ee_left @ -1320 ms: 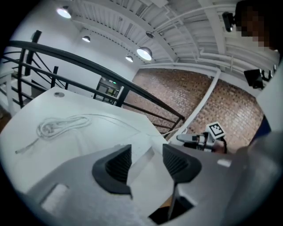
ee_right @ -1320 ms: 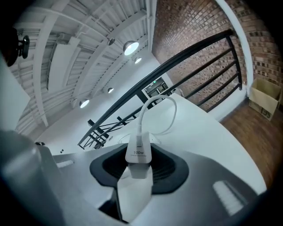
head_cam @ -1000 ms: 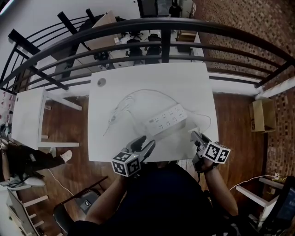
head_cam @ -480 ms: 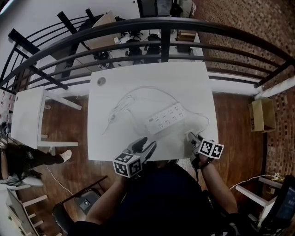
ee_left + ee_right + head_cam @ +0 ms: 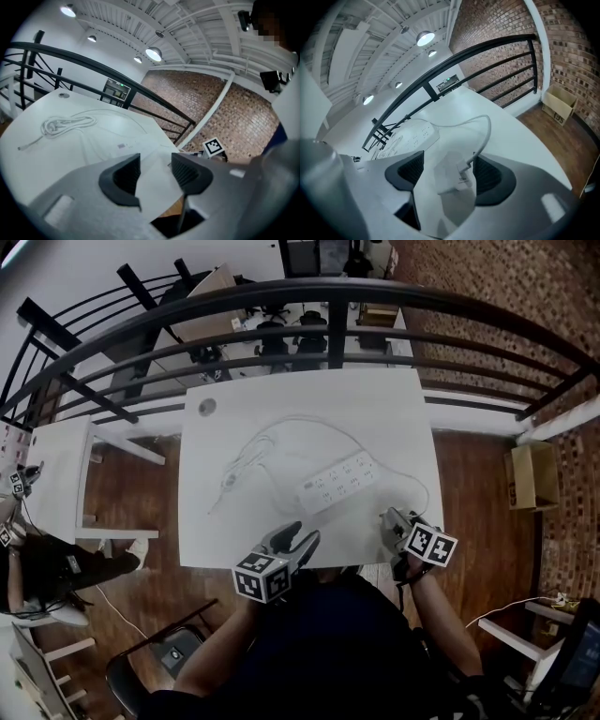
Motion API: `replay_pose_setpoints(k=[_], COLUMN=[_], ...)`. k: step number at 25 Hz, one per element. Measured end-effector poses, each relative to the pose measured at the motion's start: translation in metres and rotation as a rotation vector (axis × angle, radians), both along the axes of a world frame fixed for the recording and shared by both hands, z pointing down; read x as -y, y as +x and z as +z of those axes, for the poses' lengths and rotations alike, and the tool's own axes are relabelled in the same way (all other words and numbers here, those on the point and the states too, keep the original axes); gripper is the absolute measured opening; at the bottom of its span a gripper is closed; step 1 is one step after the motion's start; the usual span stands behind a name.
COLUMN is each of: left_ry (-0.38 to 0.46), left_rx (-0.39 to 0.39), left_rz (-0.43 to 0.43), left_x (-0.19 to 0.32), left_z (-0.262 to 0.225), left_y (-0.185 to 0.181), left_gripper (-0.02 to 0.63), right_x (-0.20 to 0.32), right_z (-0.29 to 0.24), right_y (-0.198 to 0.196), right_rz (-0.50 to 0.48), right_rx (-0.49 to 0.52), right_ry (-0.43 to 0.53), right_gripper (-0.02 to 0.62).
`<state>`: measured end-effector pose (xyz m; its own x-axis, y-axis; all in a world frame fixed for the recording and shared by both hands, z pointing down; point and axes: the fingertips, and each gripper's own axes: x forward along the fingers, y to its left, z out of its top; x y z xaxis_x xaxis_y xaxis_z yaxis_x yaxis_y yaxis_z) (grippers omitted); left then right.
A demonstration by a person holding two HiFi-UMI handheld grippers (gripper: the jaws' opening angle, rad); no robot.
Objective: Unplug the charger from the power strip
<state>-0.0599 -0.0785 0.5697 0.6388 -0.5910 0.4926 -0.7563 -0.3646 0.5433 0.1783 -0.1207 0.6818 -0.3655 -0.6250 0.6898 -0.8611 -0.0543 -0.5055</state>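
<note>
A white power strip [image 5: 339,481] lies on the white table [image 5: 375,409], and it shows again in the right gripper view [image 5: 410,136]. The white charger [image 5: 452,180] lies on the table between the jaws of my right gripper [image 5: 446,169], unplugged from the strip. Those jaws are opening and the pads stand off the charger. Its thin cable [image 5: 483,126] loops back toward the strip. In the head view my right gripper [image 5: 389,521] sits at the table's near right edge. My left gripper [image 5: 298,538] hovers open over the near edge, with nothing between its jaws [image 5: 154,171].
A coiled white cable [image 5: 246,457] lies left of the strip. A black railing [image 5: 328,296] runs beyond the table's far edge. A smaller white table [image 5: 56,474] stands to the left, a cardboard box [image 5: 534,474] on the floor to the right.
My right gripper has sunk toward the table and shifted slightly left; its jaws have spread wide and let go of the charger. The left gripper has stayed put.
</note>
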Motion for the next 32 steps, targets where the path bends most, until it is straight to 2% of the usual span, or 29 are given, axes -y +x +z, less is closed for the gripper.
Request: replay_pose_setpoints(k=[4, 10, 13, 17, 19, 20, 21, 22, 23, 24, 27, 29, 32], left_ry=[0.004, 0.014, 0.036, 0.072, 0.113, 0.149, 0.197, 0.251, 0.303, 0.349, 0.464, 0.513, 0.537], left_rx=[0.005, 0.014, 0.016, -0.005, -0.015, -0.013, -0.007, -0.002, 0.0, 0.001, 0.02, 0.032, 0.028], left_rz=[0.002, 0.016, 0.012, 0.026, 0.041, 0.035, 0.018, -0.002, -0.015, -0.015, 0.038, 0.075, 0.093], left_x=[0.0, -0.001, 0.004, 0.005, 0.005, 0.008, 0.012, 0.017, 0.02, 0.022, 0.018, 0.013, 0.007], left_z=[-0.001, -0.004, -0.015, -0.041, -0.055, -0.065, -0.076, -0.088, -0.101, -0.115, -0.147, -0.158, -0.164], left_y=[-0.001, -0.001, -0.001, 0.001, 0.004, 0.004, 0.001, -0.001, -0.003, -0.001, 0.01, 0.02, 0.027], left_gripper=[0.21, 0.21, 0.21, 0.21, 0.21, 0.19, 0.145, 0.064, 0.006, 0.006, 0.006, 0.006, 0.006], right_x=[-0.003, -0.015, -0.011, 0.001, 0.007, 0.01, 0.013, 0.015, 0.017, 0.017, 0.013, 0.008, -0.002], right_z=[-0.002, -0.014, -0.038, -0.089, -0.116, -0.131, -0.147, -0.163, -0.18, -0.196, -0.237, -0.258, -0.279], right_y=[0.012, 0.043, 0.047, 0.035, 0.022, 0.013, 0.003, -0.008, -0.02, -0.033, -0.068, -0.082, -0.095], right_rz=[0.042, 0.137, 0.157, 0.163, 0.133, 0.108, 0.078, 0.042, 0.002, -0.042, -0.165, -0.236, -0.343], right_rx=[-0.032, -0.137, -0.136, -0.077, -0.051, -0.036, -0.017, 0.003, 0.026, 0.048, 0.072, 0.015, -0.147], right_ry=[-0.008, -0.007, 0.049, 0.161, 0.221, 0.254, 0.29, 0.33, 0.372, 0.414, 0.528, 0.608, 0.739], right_gripper=[0.341, 0.341, 0.325, 0.257, 0.228, 0.202, 0.176, 0.133, 0.048, 0.018, 0.011, 0.011, 0.011])
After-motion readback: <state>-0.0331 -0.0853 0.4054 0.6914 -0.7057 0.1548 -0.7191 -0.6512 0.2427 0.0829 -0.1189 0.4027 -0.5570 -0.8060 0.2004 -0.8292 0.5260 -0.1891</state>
